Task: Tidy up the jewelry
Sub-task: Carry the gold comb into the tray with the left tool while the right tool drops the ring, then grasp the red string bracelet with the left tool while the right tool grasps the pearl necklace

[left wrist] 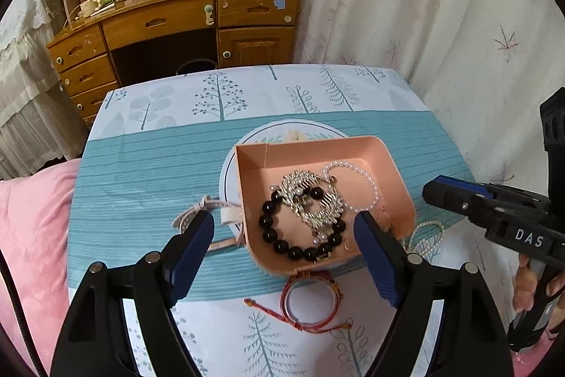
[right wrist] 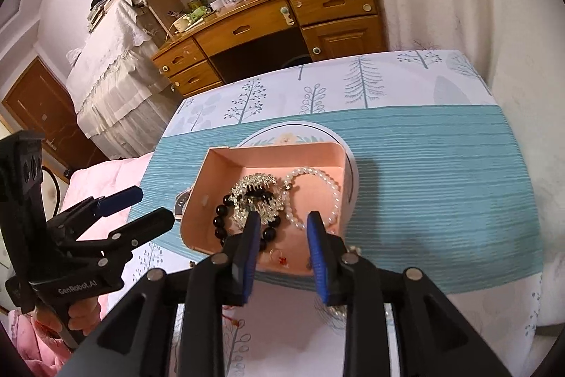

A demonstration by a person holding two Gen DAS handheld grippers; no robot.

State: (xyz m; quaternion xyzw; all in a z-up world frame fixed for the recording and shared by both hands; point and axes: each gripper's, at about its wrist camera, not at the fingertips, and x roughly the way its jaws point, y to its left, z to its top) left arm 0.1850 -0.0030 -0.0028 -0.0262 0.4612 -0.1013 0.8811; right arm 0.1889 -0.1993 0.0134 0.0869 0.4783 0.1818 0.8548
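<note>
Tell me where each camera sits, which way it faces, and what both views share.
Left wrist: on the left gripper, looking down over the pink tray; the right gripper shows at right.
Right wrist: on the right gripper, also facing the tray; the left gripper and a hand show at left.
Shared: tray, black bead bracelet, pearl bracelet, wooden desk.
</note>
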